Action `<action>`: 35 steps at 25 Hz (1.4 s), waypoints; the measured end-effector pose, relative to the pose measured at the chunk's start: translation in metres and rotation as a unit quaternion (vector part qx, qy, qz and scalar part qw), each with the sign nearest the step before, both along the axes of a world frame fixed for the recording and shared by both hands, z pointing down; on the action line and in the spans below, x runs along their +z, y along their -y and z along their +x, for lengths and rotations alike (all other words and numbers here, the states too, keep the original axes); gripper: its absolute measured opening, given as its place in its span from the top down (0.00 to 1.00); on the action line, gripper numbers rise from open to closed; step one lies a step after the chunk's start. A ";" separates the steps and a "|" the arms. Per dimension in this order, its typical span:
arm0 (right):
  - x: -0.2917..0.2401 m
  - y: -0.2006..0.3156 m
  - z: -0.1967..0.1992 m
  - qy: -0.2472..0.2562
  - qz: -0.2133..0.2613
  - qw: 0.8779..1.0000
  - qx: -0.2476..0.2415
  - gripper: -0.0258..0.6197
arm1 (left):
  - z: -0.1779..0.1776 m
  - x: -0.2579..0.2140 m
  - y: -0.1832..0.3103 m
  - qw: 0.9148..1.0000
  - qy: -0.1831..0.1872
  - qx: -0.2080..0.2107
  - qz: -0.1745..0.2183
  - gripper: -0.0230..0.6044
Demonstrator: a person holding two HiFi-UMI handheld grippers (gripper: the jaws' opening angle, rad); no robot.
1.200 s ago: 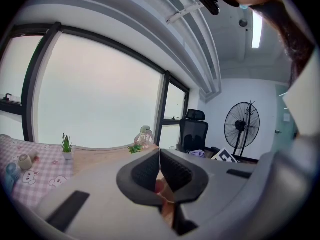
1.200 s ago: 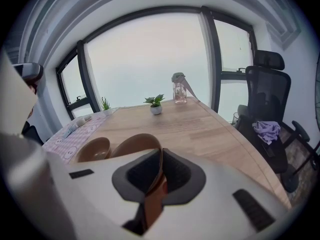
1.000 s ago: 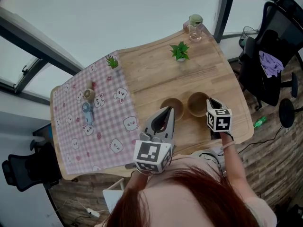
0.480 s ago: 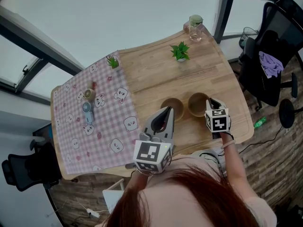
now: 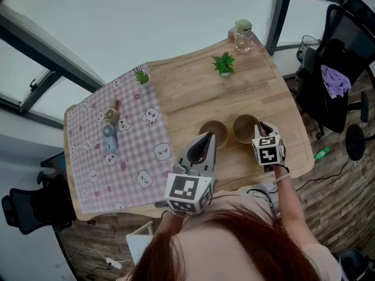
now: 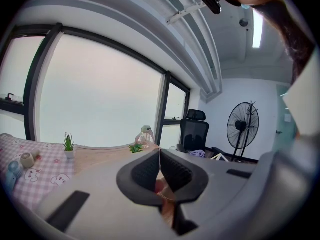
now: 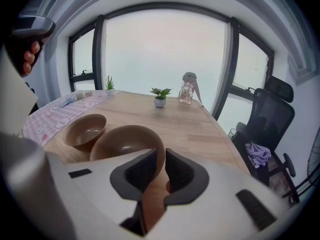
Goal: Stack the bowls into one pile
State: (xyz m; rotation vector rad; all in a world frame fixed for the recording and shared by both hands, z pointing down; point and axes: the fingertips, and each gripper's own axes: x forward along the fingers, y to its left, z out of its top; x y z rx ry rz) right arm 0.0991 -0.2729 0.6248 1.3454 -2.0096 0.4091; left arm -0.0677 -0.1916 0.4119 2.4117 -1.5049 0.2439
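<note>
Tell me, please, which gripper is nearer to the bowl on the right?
Right. The right gripper straddles the rim of the right bowl, its jaws having just been opening; the left gripper hangs by the left bowl.

My right gripper (image 7: 161, 156), whose jaws had just been opening with the near bowl's (image 7: 125, 141) rim between them, covered the front of that rim. From above, its cube (image 5: 267, 150) hid those jaws. My left gripper's (image 6: 160, 156) body blocked both bowls in its own view. The things (image 5: 108, 127) on the cloth (image 5: 135, 163) were too small to name. My hair (image 5: 234, 244) hid the table's (image 5: 193, 92) near edge.
</note>
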 end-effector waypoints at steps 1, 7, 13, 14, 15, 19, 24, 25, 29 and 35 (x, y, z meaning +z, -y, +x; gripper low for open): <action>-0.001 0.000 0.000 0.004 0.001 1.000 0.000 0.88 | 0.000 0.000 0.000 1.000 0.000 -0.001 0.001 0.95; -0.016 -0.001 0.000 0.021 0.017 1.000 0.000 0.88 | -0.004 -0.004 -0.003 1.000 0.000 -0.011 0.004 0.95; -0.031 -0.006 -0.003 0.026 0.038 0.999 -0.003 0.91 | -0.012 -0.007 -0.008 1.000 0.001 -0.026 0.010 0.95; -0.033 -0.008 -0.004 0.026 0.041 0.999 -0.003 0.91 | -0.013 -0.008 -0.010 1.000 0.001 -0.028 0.011 0.95; -0.034 -0.010 -0.005 0.027 0.042 0.999 -0.005 0.91 | -0.014 -0.008 -0.012 0.999 0.001 -0.030 0.011 0.95; -0.036 -0.019 -0.009 0.030 0.040 0.999 -0.010 0.91 | -0.015 -0.009 -0.021 0.999 0.002 -0.035 0.012 0.95; -0.037 -0.034 -0.017 0.031 0.037 0.999 -0.016 0.92 | -0.020 -0.010 -0.031 0.999 -0.001 -0.037 0.012 0.95; -0.037 -0.037 -0.019 0.031 0.036 0.999 -0.017 0.92 | -0.022 -0.010 -0.033 0.999 -0.001 -0.038 0.011 0.95; -0.038 -0.050 -0.029 0.031 0.030 0.999 -0.020 0.91 | -0.032 -0.009 -0.041 0.999 -0.004 -0.041 0.005 0.95; -0.041 -0.065 -0.047 0.034 0.022 0.999 -0.019 0.91 | -0.047 -0.011 -0.051 0.999 -0.009 -0.042 -0.003 0.95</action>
